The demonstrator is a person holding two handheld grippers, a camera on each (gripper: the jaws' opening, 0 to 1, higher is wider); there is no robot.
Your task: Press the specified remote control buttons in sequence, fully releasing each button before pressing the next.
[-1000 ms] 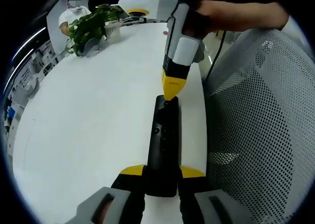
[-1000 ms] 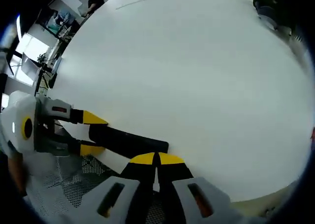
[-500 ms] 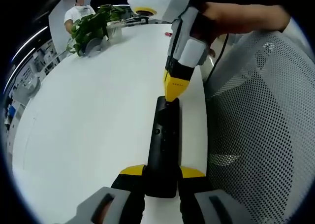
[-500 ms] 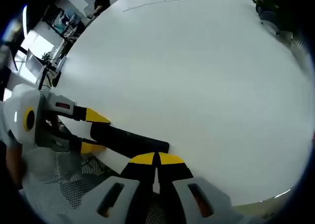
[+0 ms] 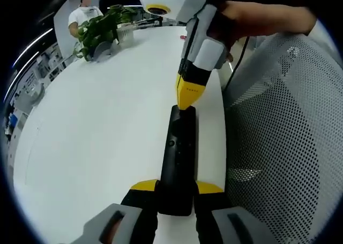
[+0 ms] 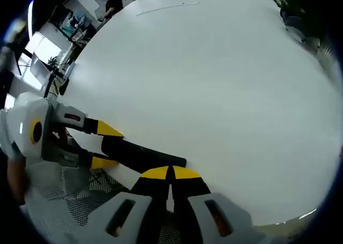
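A: Left gripper (image 5: 177,189) clamps the near end of the remote (image 5: 178,153), slim and black, lying along the white table (image 5: 96,137) edge.
B: Right gripper (image 5: 186,105), jaws closed together and empty, tip on the far end; half a second back it sat about the same

White table (image 5: 107,115) spans most of both views. Black remote control (image 5: 178,153) lies on it at lower centre, near the edge. Potted plant (image 5: 99,29) stands at upper left.
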